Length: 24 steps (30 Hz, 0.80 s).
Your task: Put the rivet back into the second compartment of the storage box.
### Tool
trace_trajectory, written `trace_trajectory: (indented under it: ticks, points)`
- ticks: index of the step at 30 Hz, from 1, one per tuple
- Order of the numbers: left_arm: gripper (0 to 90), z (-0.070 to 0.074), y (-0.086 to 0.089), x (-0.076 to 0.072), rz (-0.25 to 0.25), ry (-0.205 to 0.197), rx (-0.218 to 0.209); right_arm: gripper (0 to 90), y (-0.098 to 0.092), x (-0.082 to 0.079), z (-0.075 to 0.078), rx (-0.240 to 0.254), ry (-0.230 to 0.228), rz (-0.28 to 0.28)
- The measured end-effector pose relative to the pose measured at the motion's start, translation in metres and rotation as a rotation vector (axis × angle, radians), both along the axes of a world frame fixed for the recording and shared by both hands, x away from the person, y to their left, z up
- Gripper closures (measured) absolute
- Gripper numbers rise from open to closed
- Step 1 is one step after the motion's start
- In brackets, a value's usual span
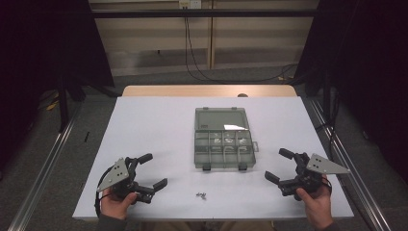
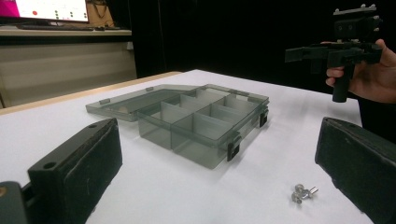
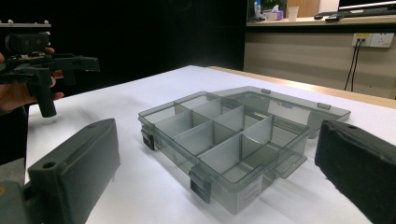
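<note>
Left gripper (image 1: 153,176) sits near the tabletop's front left corner with its jaws spread wide and nothing between them; right gripper (image 1: 278,165) near the front right corner is likewise released and empty. A small cluster of screws (image 1: 201,195) lies close to the front edge, between the two tools and a little nearer the left one, off that gripper's right jaw in its own view (image 2: 303,192). Behind the screws, mid-table, stands the open divided box (image 1: 223,148), lid (image 1: 221,118) flat toward the far edge. I judge the left hand better placed to pick them up.

Box (image 1: 223,139) mid-table (image 1: 144,125); screws (image 1: 201,195) before it (near edge).
</note>
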<state>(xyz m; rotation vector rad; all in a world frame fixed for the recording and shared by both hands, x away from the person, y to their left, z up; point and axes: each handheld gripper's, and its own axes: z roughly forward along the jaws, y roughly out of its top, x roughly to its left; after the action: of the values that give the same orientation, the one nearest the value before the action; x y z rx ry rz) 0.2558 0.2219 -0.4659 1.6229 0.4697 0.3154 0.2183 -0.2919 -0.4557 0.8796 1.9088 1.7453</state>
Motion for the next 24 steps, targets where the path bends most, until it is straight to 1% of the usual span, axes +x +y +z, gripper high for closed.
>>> trace_trajectory:
  ticks: [10,16,17,21,24]
  points:
    - [0.4,0.001,-0.002,0.0,-0.002,-0.006,0.001,0.0,0.0,-0.001,0.0,-0.005,-0.002,0.005]
    - [0.4,0.0,-0.007,0.001,-0.008,-0.006,-0.003,0.0,0.0,-0.002,0.0,-0.004,-0.001,0.007]
    - [0.4,0.001,-0.008,0.002,-0.012,-0.005,0.005,0.0,0.0,-0.002,0.0,-0.003,-0.002,0.007]
    - [0.4,0.001,-0.012,0.004,-0.017,-0.012,0.0,0.0,-0.001,-0.003,0.0,-0.006,-0.001,0.006]
    - [0.0,0.001,-0.015,0.005,-0.021,-0.008,-0.014,0.0,-0.001,-0.005,0.001,-0.006,-0.002,0.004]
